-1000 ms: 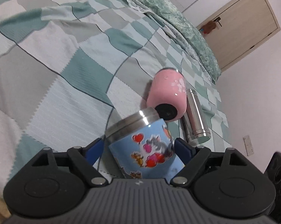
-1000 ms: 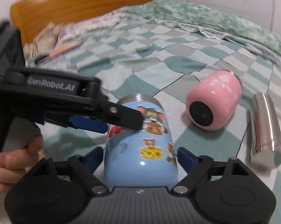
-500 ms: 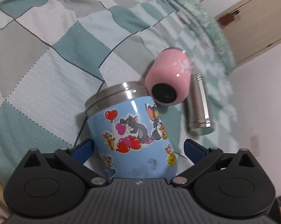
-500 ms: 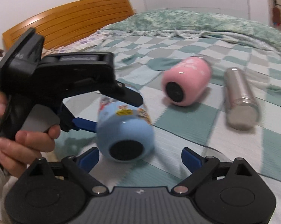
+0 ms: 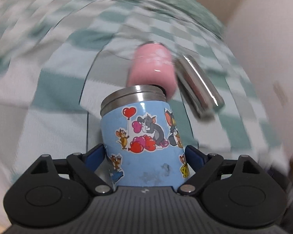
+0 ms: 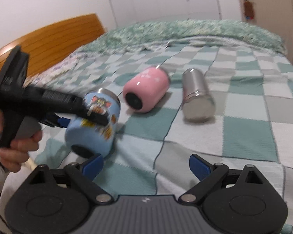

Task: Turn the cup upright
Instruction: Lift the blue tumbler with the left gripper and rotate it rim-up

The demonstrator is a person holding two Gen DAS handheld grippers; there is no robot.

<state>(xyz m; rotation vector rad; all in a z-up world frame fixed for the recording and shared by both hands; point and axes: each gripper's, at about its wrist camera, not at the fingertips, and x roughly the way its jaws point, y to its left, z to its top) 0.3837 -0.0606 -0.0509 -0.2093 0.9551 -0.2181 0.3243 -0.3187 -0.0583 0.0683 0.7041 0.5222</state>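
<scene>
A blue cartoon-sticker cup [image 5: 144, 136] with a steel rim is clamped between my left gripper's [image 5: 144, 155] blue pads. In the right wrist view the same cup [image 6: 93, 122] hangs tilted above the bed, its dark base toward the camera, with the left gripper [image 6: 88, 115] shut across it. My right gripper [image 6: 146, 165] is open and empty, low over the blanket, just right of the cup.
A pink cup [image 6: 146, 91] and a steel bottle [image 6: 197, 95] lie on their sides on the checkered blanket [image 6: 243, 117]; both also show in the left wrist view, the pink cup [image 5: 152, 68] and the bottle [image 5: 197, 85]. A wooden headboard [image 6: 49, 42] stands at far left.
My left gripper has swung the blue cup round and lifted it, tilting it. My right gripper has drawn back and off to the right; the cup is no longer between its fingers.
</scene>
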